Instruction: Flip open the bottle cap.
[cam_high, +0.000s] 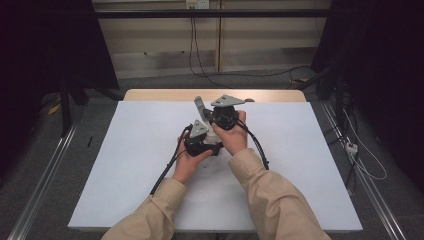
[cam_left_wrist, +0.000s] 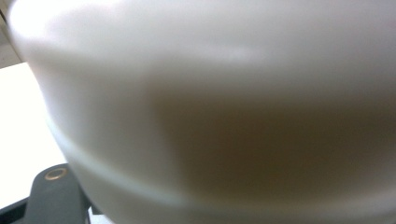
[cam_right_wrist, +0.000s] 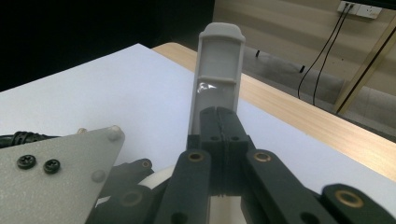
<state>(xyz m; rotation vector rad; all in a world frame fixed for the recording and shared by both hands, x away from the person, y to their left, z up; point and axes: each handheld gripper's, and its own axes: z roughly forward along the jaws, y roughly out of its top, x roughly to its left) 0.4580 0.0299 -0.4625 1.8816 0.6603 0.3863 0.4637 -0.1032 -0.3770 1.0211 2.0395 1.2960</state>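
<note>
My right gripper (cam_right_wrist: 219, 116) is shut on the lower part of a flat grey piece (cam_right_wrist: 219, 60) with a rounded top, which stands upright above the jaws. In the high view that grey piece (cam_high: 199, 105) rises at the table's middle, with the right gripper (cam_high: 207, 115) just right of it. A smooth white object (cam_left_wrist: 210, 93) sits blurred and very close in the left gripper view, above a dark link with a brass rivet (cam_left_wrist: 55, 175). My left gripper (cam_high: 213, 137) sits just below the right one, pressed against the white object (cam_high: 214, 133). Both hands are close together.
A white sheet (cam_high: 125, 165) covers most of the wooden table (cam_high: 150, 94), whose bare far edge shows. Black cables (cam_high: 167, 167) trail from both grippers toward the person. Dark stands and floor cables surround the table; a wall socket (cam_right_wrist: 359, 8) is behind.
</note>
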